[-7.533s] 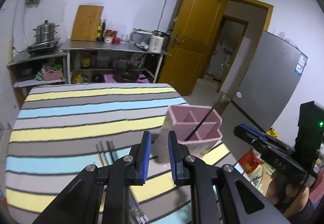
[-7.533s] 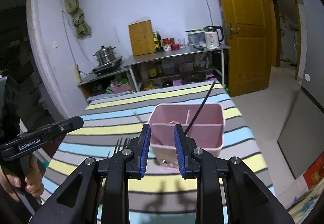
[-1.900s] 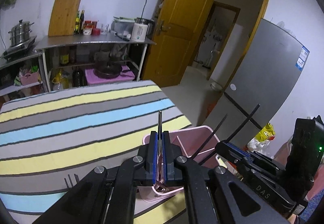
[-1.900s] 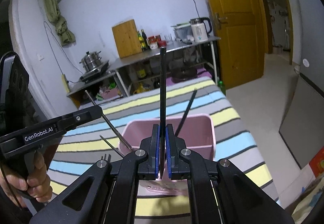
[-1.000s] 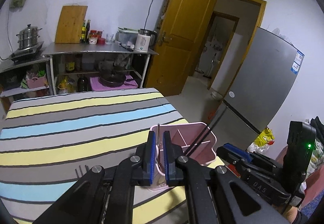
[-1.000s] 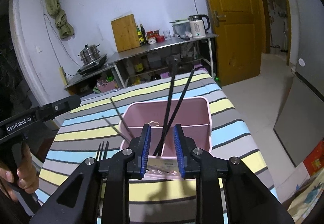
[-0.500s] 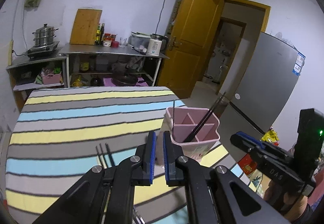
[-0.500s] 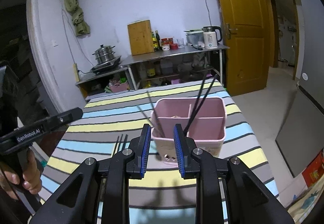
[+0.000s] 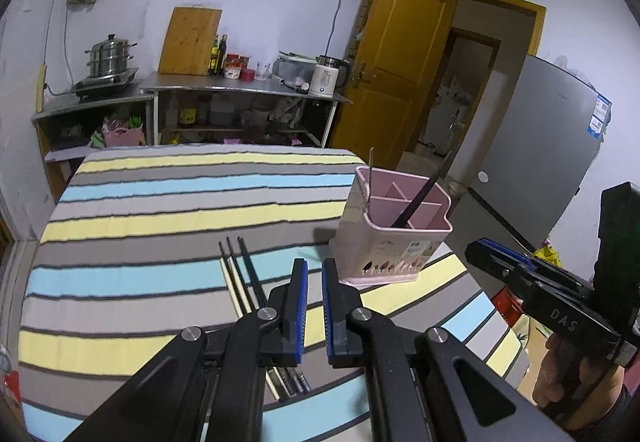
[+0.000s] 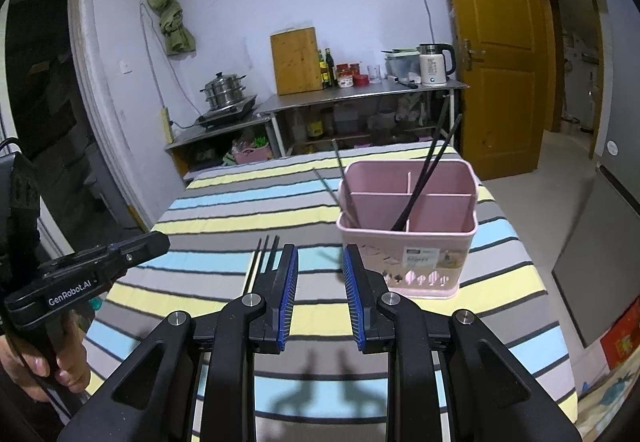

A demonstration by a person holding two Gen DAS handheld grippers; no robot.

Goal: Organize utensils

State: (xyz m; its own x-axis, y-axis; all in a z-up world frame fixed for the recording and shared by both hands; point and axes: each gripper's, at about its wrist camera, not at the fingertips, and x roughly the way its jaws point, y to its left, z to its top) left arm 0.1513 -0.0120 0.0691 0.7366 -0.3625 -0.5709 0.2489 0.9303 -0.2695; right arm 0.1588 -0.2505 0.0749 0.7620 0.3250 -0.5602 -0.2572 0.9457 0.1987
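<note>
Three chopsticks (image 9: 240, 274) lie beside the pink utensil caddy (image 10: 408, 226). Left gripper (image 9: 313, 306) is nearly clenched, empty; right gripper (image 10: 319, 294) is released. Only the left view shows the refrigerator (image 9: 536, 162).

Utensil holder (image 10: 408, 242) stands on the table (image 10: 224, 214), chopsticks (image 10: 262, 262) lying left.

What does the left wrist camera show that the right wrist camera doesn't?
Only the left wrist view shows the grey fridge and the right gripper. Only the right wrist view shows the left gripper and the dark doorway. Both show the pink utensil holder, the chopsticks on the striped tablecloth, and the yellow door.
</note>
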